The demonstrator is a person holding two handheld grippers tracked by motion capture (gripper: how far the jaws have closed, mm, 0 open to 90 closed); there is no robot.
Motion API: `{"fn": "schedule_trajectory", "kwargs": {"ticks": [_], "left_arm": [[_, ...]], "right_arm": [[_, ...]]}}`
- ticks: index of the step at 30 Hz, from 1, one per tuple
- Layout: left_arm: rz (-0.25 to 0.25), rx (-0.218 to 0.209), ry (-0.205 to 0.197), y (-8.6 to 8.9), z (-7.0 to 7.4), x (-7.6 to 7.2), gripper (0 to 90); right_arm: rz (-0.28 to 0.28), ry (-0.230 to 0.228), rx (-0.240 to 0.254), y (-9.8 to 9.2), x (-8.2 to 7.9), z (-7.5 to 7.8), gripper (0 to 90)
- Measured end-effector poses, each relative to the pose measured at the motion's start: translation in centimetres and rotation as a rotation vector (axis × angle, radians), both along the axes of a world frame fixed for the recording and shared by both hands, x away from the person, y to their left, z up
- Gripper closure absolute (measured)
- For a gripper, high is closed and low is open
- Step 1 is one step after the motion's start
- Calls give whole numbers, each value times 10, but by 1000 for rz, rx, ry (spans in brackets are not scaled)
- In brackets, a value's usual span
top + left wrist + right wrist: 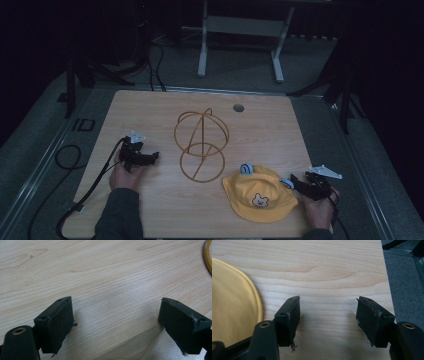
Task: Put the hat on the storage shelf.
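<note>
Hands are resting at the near corners of the wooden table (150,210), each one holding a gripper. At the left, the left gripper (152,157) is lying low over bare wood, its jaws standing wide with nothing between them; its own view is showing only wood grain between the pads and a sliver of the wire stand (208,257) at the far right edge. In the middle, that gold wire stand (201,145) is standing upright, well apart from both grippers. Right of it and nearer, the yellow hat (260,195) is lying flat, a small bear face on it. At the right, the right gripper (296,181) is sitting just beside the hat's brim (258,307), jaws wide and gripping nothing.
</note>
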State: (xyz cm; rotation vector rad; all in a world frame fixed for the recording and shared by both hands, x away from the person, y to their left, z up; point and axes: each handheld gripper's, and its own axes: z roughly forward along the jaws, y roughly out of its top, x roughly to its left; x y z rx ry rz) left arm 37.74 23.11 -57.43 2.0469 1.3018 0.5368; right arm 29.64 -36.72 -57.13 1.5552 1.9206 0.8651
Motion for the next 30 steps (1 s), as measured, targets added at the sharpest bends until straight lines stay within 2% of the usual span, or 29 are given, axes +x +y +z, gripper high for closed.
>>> {"fn": "schedule_trajectory", "kwargs": {"ticks": [3,9,20,24,30], "left_arm": [[0,0,0,0,0,0,129],[1,0,0,0,0,0,129],[0,0,0,0,0,0,129],[0,0,0,0,0,0,129],[-1,-1,-1,0,0,0,129]], "right_arm": [[7,3,-1,0,0,0,342],[69,43,-12,-2,2,3,310],[207,169,-54,-6,17,14,283],[288,225,-83,-7,24,19,287],[365,287,-132,-8,31,24,284]]}}
